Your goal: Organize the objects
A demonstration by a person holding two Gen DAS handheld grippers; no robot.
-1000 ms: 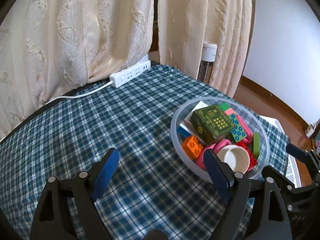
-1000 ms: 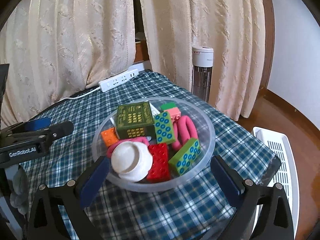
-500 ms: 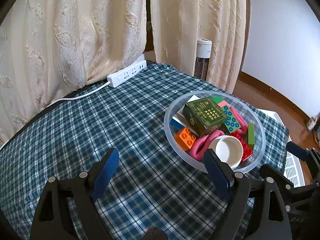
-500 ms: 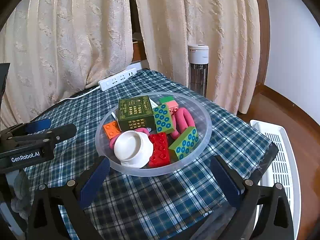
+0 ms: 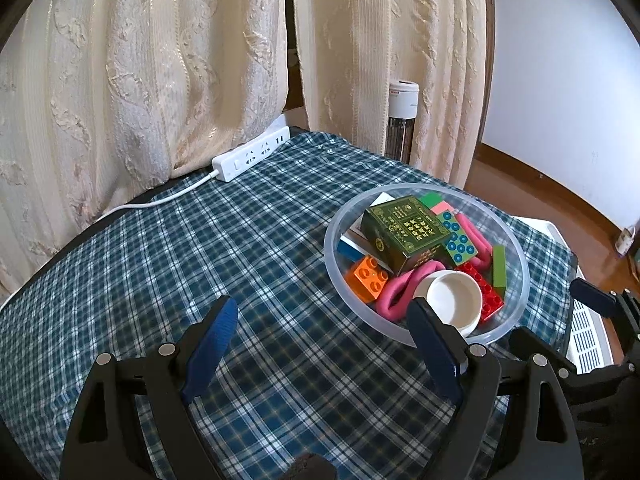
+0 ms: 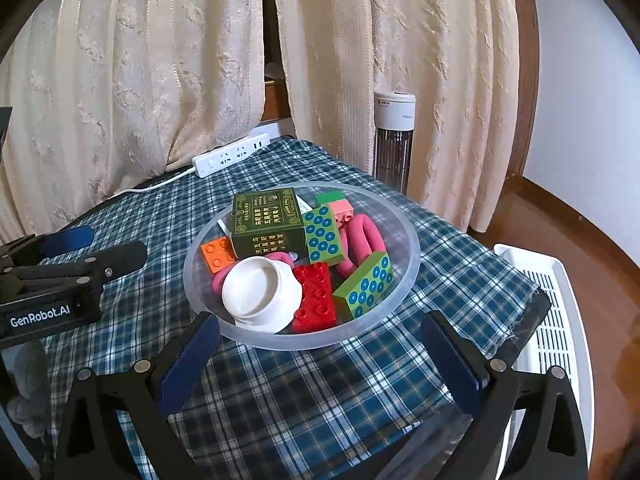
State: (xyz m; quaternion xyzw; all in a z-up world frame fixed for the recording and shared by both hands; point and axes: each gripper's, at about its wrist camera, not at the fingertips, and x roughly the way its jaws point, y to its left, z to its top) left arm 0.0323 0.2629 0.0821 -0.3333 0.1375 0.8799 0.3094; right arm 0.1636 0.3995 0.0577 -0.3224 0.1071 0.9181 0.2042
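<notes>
A clear plastic bowl (image 5: 520, 264) (image 6: 414, 256) stands on the blue plaid tablecloth (image 5: 200, 248). It holds a dark green box (image 6: 268, 224), an orange brick (image 6: 218, 254), a red brick (image 6: 316, 296), two green bricks with blue dots (image 6: 368, 284), a pink loop (image 6: 364, 240) and a white cup (image 6: 260, 288). My left gripper (image 5: 320, 316) is open over bare cloth, left of the bowl. My right gripper (image 6: 320, 326) is open too, just short of the bowl's near rim, and holds nothing. Each gripper shows at the edge of the other's view.
A white power strip (image 5: 252, 154) with its cable lies at the table's back edge under cream curtains (image 5: 160, 60). A tower heater (image 6: 394, 140) stands beyond the table. A white slatted rack (image 6: 552, 320) sits on the floor past the table's right edge.
Both views have shifted slightly, so the bowl sits a little higher in each. Both grippers stayed open; nothing was gripped or let go.
</notes>
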